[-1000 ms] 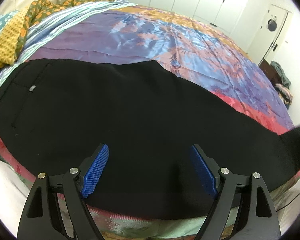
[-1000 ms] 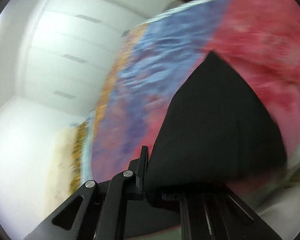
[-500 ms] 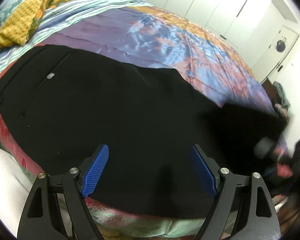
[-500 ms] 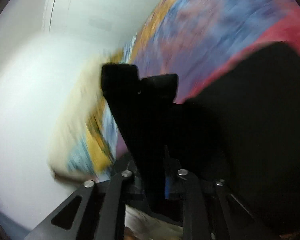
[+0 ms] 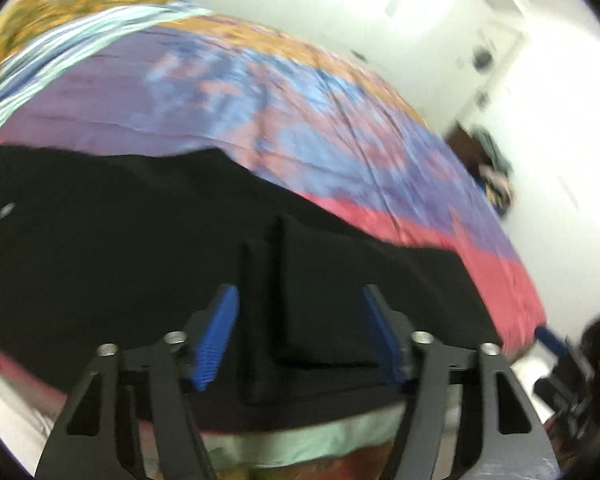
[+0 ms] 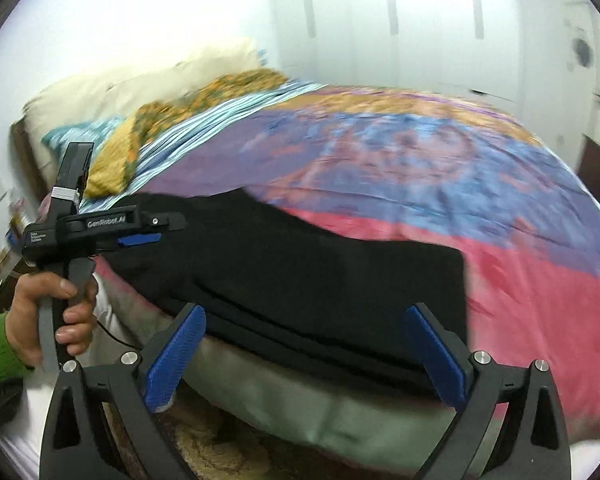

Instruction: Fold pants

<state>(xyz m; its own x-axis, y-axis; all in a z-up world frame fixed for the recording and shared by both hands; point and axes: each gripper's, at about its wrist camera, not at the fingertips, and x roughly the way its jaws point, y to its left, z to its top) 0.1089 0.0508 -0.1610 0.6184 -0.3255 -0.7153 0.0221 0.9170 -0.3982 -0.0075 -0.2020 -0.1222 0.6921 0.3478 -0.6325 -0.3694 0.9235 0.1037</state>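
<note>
Both my tools hang apart and grip nothing: left tool [image 5: 296, 334], right tool [image 6: 306, 354]; the pants [image 6: 300, 264] lie doubled along the bed [image 6: 500, 184] near its edge (blurred, I think the hem sits askew); they may slide off.

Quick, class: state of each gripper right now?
Left gripper: open, holding nothing, over the black pants.
Right gripper: open, holding nothing.

White lettering "GenRobot.AI" along side of left gripper [image 6: 140, 236] body, above person's hand [image 6: 52, 312]. Small white label on body's rear end too blurred to read.
</note>
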